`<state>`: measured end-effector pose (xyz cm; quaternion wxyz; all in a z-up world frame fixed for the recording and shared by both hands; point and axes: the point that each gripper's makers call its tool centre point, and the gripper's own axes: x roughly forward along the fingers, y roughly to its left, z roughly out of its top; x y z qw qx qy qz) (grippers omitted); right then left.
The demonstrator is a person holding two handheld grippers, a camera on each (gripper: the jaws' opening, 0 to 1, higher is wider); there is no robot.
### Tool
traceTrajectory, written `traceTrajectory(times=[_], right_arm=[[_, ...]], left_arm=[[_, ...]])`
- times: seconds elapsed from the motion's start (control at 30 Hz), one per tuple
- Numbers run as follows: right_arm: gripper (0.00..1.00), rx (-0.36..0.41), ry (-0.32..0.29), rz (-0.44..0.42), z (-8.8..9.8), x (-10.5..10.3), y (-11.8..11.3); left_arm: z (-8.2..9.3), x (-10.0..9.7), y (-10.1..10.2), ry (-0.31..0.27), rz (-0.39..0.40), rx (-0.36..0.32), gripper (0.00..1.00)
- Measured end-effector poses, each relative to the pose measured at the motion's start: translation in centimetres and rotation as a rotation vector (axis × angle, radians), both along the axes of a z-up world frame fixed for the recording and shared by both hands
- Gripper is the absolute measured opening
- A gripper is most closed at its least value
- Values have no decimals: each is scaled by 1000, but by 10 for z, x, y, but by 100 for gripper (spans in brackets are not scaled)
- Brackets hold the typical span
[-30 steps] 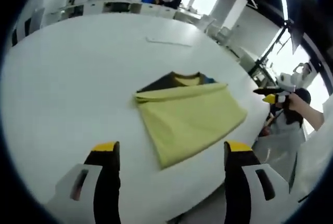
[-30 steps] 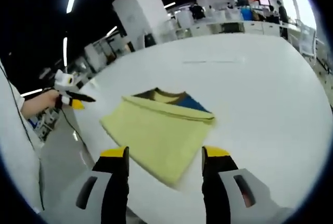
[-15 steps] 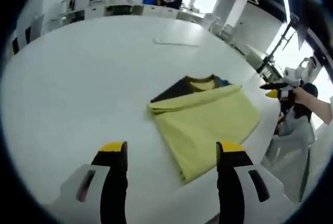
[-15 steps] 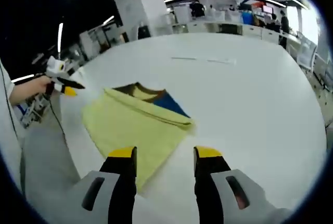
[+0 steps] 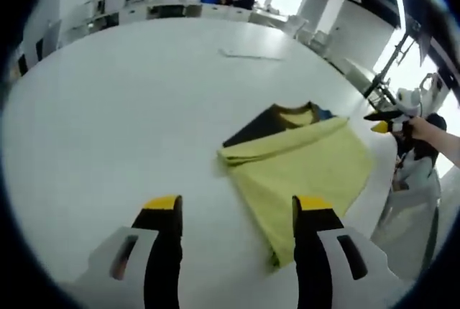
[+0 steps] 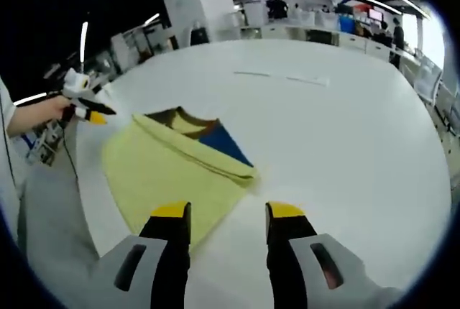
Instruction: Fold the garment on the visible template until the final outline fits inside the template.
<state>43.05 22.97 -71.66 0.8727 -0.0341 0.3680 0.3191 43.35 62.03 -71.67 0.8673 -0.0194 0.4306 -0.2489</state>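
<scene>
"Worktop [image 5: 108, 108] first: broad, white and round-edged, with a pale strip [image 5: 251, 54] lying far off toward 12 o'clock in the left gripper view. Where's the garment [image 5: 305, 172]?"

"Near the worktop's edge. In the left gripper view it lies toward 2 o'clock of that view's own tool; in the right gripper view it lies toward 10 o'clock, with one corner reaching in between the jaws."

"How is it lying?"

"Already doubled over: a yellow panel on top, a folded rim along its far side, and a dark and blue collar part [image 6: 215, 140] peeking out beyond that. I can't make out a template outline."

"How would it handle?"

"Soft, light and limp, I'd judge. Thin knit that sags and drags if lifted by one point. It should slide easily on that smooth surface, so pinch both layers at a corner or along the folded rim, not the middle."

"And the tools?"

"The left tool [image 5: 237, 205] hangs over bare worktop, jaws wide, holding nothing. The right tool [image 6: 224, 212] is also spread and empty, just over the garment's near corner. In the right gripper view, the left tool sits in a hand [image 6: 32, 115] at 9 o'clock."
</scene>
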Motion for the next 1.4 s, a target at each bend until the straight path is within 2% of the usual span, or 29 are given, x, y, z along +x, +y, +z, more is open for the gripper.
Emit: traceTrajectory(times=[0.33, 0.53, 0.83, 1.23, 1.4], right_arm=[[36, 10, 11, 4, -11, 16, 5], [33, 15, 16, 1, -17, 23, 9], [23, 17, 8, -24, -24, 35, 8], [14, -1, -20, -52, -32, 45, 2], [11, 2, -23, -49, -33, 47, 5]], left_arm=[[-8, 15, -7, 8, -1, -13, 53], [-12, 22, -14, 18, -8, -37, 44], [-19, 34, -18, 18, 1, -45, 38], [-26, 47, -13, -13, 29, -4, 31], [-28, 47, -14, -16, 28, -13, 20]])
